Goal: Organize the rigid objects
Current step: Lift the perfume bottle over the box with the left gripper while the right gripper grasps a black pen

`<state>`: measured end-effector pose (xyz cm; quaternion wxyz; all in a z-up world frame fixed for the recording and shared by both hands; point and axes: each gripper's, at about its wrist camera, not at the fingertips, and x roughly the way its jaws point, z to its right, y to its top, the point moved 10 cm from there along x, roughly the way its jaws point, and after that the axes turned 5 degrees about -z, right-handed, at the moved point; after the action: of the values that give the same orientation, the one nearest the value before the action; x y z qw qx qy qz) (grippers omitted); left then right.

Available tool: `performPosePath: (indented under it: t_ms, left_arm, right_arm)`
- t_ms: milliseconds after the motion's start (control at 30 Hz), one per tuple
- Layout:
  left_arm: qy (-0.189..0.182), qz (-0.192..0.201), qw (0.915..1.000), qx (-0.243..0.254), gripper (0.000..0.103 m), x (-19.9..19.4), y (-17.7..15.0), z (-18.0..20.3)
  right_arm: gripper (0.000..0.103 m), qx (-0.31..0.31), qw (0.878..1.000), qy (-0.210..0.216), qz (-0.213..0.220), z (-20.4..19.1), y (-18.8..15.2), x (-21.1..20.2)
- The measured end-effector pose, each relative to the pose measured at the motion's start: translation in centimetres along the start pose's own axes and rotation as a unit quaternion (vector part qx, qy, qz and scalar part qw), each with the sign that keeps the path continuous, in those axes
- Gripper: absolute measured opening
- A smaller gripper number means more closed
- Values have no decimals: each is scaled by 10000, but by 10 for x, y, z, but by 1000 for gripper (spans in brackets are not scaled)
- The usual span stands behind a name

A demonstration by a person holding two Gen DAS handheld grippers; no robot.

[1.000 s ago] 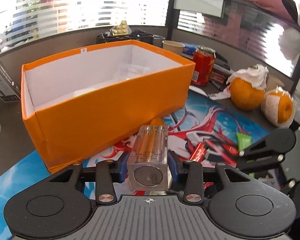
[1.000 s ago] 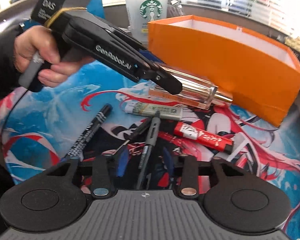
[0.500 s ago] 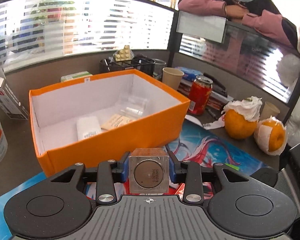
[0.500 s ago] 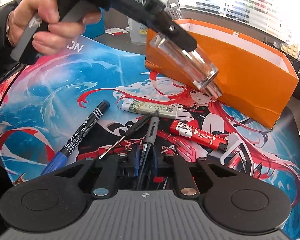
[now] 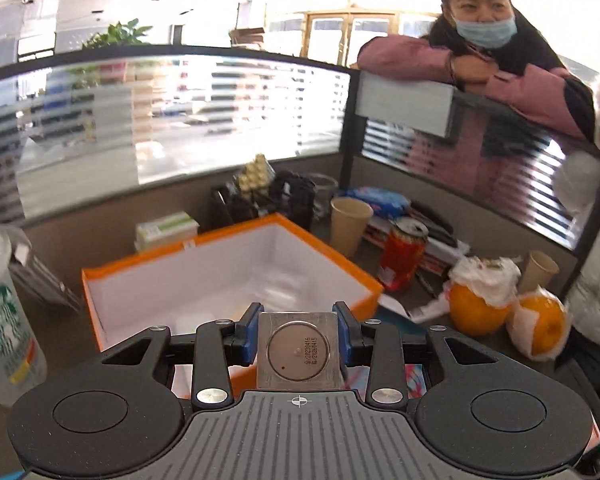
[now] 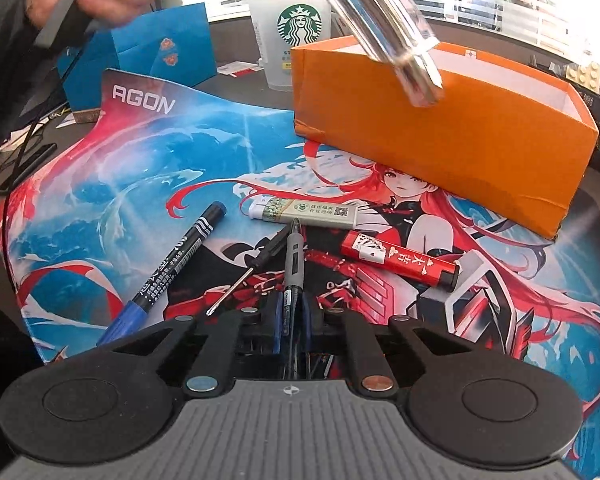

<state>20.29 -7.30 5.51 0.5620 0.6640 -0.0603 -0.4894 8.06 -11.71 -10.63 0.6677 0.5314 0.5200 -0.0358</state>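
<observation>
L gripper is clamped on a clear square bottle, blue pads pressing both side walls; its metal base faces the cam, long axis running straight away along the fingers. The orange box sits at 12 o'clock from the bottle, lower down, open top, white inside, something pale on its floor, too blurred to name. So the drop, I'd judge, means carrying fwd over the near rim, then tipping or lowering in. In the R wrist view the bottle hangs tilted above the box's left end, base pointing down toward 5 o'clock, not touching the box.

R gripper is closed on a grey pen, which lies along the fingers, tip toward 12 o'clock. A blue marker lies at 10 o'clock of the jaws, a small screwdriver at 11, a green-white lighter across at 12, a red lighter at 2. The R hand is nearer to all of these.

Surface: printed anime desk mat, flat, grippy-looking. Room: office cubicle w/ glass partition, Starbucks cup at 9 o'clock, red can, two oranges at 2. A person in a pink sleeve leans on the partition.
</observation>
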Motion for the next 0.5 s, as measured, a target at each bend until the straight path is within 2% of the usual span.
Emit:
performPosePath:
  t_ms: [300,500]
  left_arm:
    - [-122,-22,9992,-377,35,26,27,-22]
    - [-270,42,9984,-502,35,27,56,-28]
  right_arm:
    - [10,161,9997,191,22,7,0,-2]
    - [10,267,9991,324,48,10,3,-5]
